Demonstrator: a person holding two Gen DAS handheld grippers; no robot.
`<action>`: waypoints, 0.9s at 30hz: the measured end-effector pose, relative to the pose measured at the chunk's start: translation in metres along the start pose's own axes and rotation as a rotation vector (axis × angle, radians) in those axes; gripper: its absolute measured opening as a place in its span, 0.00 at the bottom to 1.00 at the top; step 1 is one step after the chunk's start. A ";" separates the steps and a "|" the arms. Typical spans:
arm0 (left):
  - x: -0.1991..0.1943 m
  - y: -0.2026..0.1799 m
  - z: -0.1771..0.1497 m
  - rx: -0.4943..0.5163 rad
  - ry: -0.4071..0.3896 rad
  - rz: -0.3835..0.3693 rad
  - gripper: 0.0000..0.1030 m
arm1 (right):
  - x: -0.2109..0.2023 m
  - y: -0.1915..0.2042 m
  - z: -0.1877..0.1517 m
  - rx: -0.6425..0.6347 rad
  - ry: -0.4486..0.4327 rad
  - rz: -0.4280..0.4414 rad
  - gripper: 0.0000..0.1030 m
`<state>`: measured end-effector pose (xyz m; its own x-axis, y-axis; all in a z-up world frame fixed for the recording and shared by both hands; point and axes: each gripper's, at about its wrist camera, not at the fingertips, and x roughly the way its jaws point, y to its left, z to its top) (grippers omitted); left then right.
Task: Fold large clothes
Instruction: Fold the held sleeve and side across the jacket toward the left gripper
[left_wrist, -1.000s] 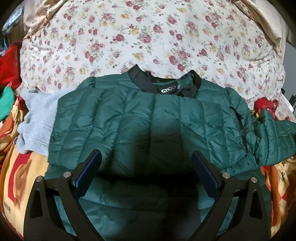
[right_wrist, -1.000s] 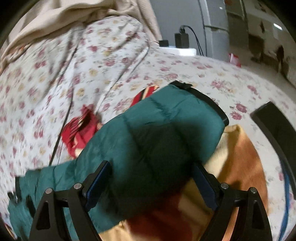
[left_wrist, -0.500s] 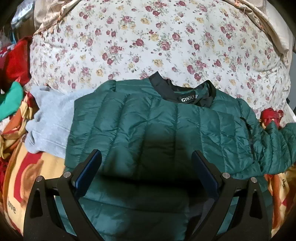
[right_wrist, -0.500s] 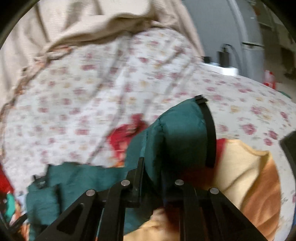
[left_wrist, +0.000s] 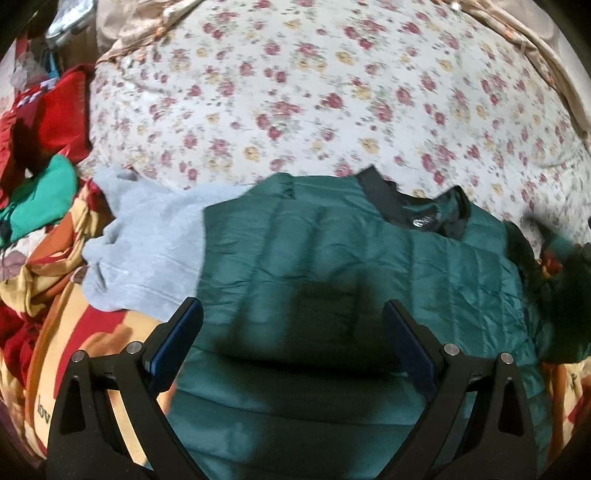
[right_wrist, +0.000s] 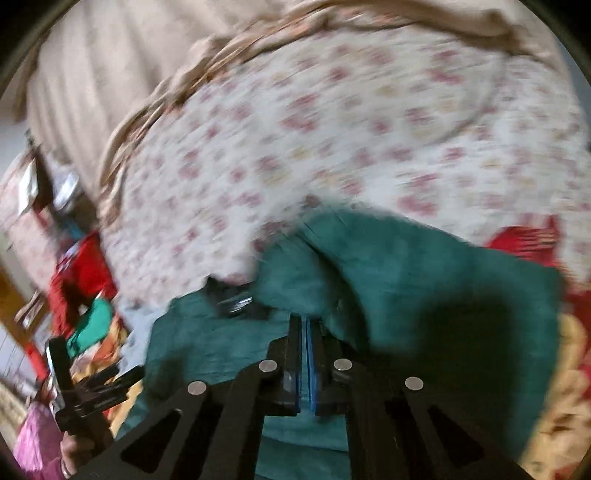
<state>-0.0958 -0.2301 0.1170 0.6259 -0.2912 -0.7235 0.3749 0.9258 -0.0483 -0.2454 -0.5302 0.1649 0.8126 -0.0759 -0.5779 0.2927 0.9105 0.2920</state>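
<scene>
A home bedroom: floral quilt (left_wrist: 332, 96), patterned blanket (left_wrist: 74, 332), heaped clothes (left_wrist: 44, 122).

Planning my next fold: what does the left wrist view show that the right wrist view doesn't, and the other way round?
Only the left wrist view shows the jacket's black collar, the grey garment beside it, and the open left gripper above the jacket body.

Only the right wrist view shows the right gripper shut on the sleeve, though blur hides the exact pinch.

Both show the green jacket, the floral bedding and the red clothes.
</scene>
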 end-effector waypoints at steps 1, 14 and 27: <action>0.001 0.006 -0.001 -0.012 0.007 0.003 0.95 | 0.013 0.010 -0.002 -0.019 0.022 -0.009 0.02; 0.011 0.028 -0.009 -0.053 0.032 -0.019 0.95 | 0.014 0.000 -0.037 -0.209 0.078 -0.271 0.90; 0.003 0.032 -0.005 -0.035 0.020 -0.001 0.95 | -0.002 -0.034 -0.018 -0.008 0.039 -0.093 0.09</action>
<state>-0.0857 -0.1999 0.1097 0.6113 -0.2877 -0.7373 0.3510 0.9335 -0.0732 -0.2666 -0.5532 0.1423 0.7615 -0.1443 -0.6319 0.3617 0.9036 0.2295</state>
